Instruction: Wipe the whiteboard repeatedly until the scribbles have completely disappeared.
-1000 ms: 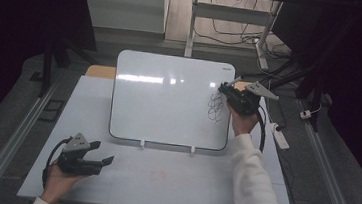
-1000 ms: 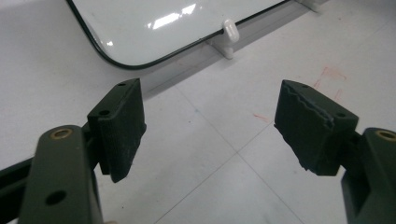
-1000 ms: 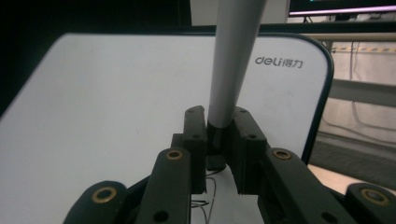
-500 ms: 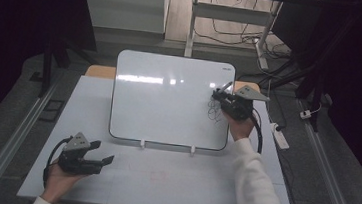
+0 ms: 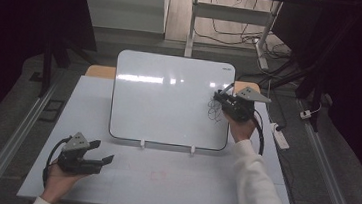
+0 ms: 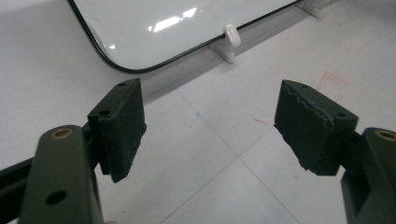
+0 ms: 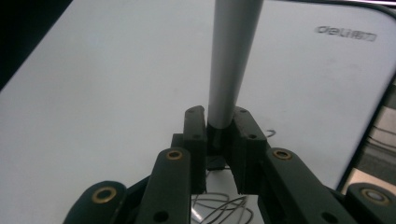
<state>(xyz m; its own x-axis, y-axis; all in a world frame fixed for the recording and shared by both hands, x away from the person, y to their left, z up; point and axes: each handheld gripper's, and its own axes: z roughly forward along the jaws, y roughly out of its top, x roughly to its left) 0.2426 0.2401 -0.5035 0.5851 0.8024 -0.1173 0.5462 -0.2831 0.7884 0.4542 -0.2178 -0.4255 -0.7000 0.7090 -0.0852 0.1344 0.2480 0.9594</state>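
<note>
The whiteboard (image 5: pixel 169 98) stands propped at the table's twelve o'clock, and with our right gripper (image 5: pixel 224 102) pinching a grey marker (image 7: pixel 231 60) over the scribble (image 5: pixel 214 109) at its three o'clock edge, we should press lightly while the left gripper (image 5: pixel 103 155) rests spread.

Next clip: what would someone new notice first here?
The rounded white whiteboard propped mid-table draws the eye, with black scribbles near its right edge. There the right claw is shut on a slim grey marker. The left claw rests open at the table's near-left corner.
</note>
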